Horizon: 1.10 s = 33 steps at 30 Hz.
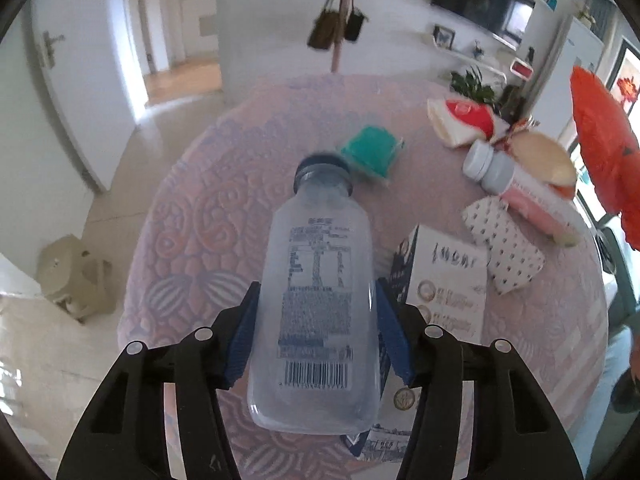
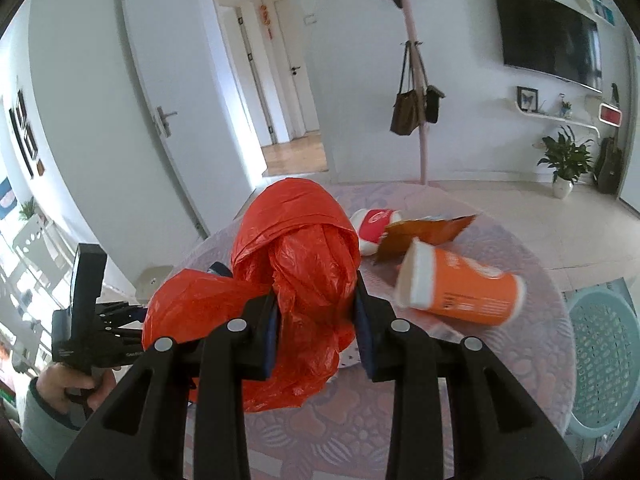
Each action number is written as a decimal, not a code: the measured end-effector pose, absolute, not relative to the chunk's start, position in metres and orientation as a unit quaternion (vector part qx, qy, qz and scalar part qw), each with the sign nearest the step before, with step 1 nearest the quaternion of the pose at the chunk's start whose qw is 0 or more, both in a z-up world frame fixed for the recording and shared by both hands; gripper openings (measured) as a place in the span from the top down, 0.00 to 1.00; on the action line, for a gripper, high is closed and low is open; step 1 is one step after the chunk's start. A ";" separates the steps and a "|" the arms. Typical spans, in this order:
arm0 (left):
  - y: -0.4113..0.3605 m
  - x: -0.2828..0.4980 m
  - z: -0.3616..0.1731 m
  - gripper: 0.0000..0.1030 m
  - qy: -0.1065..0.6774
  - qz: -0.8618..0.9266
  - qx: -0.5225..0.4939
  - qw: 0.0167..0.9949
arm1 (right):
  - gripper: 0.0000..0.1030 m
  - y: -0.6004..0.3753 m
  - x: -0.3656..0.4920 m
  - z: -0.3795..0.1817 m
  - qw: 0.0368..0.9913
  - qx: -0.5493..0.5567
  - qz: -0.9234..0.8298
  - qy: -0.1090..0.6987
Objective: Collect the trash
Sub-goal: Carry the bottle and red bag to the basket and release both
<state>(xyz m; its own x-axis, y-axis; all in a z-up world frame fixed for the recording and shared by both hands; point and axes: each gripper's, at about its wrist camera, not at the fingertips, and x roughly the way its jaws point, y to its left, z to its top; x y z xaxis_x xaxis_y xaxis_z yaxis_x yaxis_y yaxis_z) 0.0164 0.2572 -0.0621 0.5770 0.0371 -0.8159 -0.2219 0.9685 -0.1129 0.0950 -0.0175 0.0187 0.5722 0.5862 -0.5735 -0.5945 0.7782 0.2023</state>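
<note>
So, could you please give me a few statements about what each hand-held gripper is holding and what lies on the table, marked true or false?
1. The left hand-held gripper grips a clear plastic bottle. True.
2. The bottle's cap is off. False: a dark blue cap is on it.
3. The right hand-held gripper is clamped on a red plastic bag. True.
4. The orange paper cup stands upright on the table. False: it lies on its side.
5. A teal container sits on the table beyond the bottle. True.
</note>
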 end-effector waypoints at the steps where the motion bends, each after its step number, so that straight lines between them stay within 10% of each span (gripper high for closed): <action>1: 0.254 0.014 -0.055 0.48 0.443 0.074 -0.103 0.888 | 0.72 -0.027 0.093 0.023 0.890 -0.002 0.330 0.314; 14: 0.150 0.028 0.036 0.48 0.308 -0.020 -0.105 0.945 | 0.72 -0.126 0.098 0.050 0.931 0.044 0.248 0.264; 33: -0.049 0.147 0.029 0.48 0.329 -0.196 -0.093 0.919 | 0.72 -0.306 0.142 -0.001 0.944 0.120 0.034 0.306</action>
